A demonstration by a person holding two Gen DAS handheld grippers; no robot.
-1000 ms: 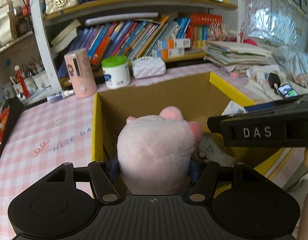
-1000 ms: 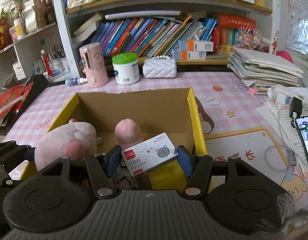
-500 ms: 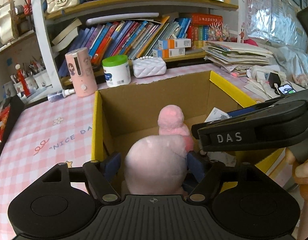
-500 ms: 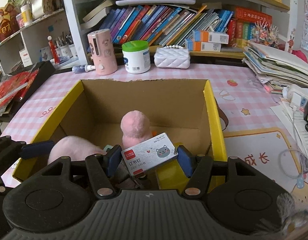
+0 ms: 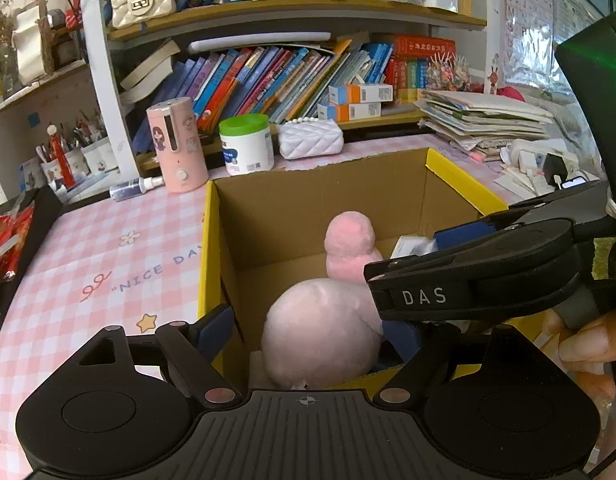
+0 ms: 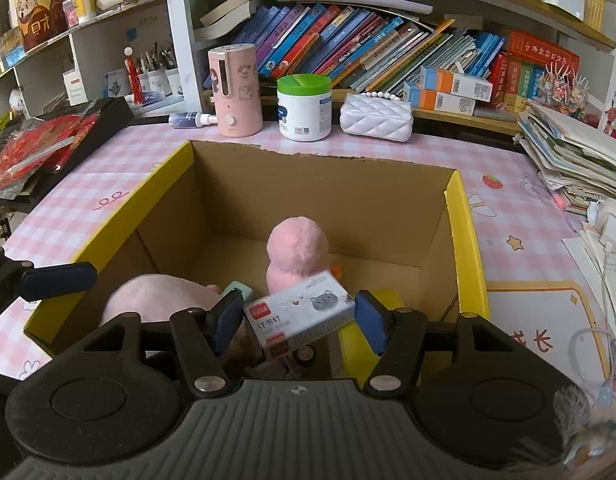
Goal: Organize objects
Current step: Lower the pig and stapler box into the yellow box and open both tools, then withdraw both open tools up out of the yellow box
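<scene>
1. Left gripper (image 5: pixel 308 330): jaws spread wide, holding nothing. The pale pink plush (image 5: pixel 323 334) sits between the fingers without pad contact, low in the cardboard box (image 5: pixel 308 200) at 6 o'clock.
2. Right gripper (image 6: pixel 300 316): jaws parted. The staple box (image 6: pixel 300 316) sits tilted in the gap. Pads look clear of it; cannot tell if it is resting on the pile or dropping.
3. Step in hand, as judged: both items released into the box. To do it well, each gripper lifts straight up, jaws kept wide, so fingers don't drag the plush or flip the staple box.
4. Left gripper should mind the yellow rim at 7 o'clock.
5. Count in box: 2 plush items (pale one, darker pink plush (image 6: pixel 298 252) at centre), 1 staple box, 1 mint-green item (image 6: pixel 238 290), partly hidden.
</scene>
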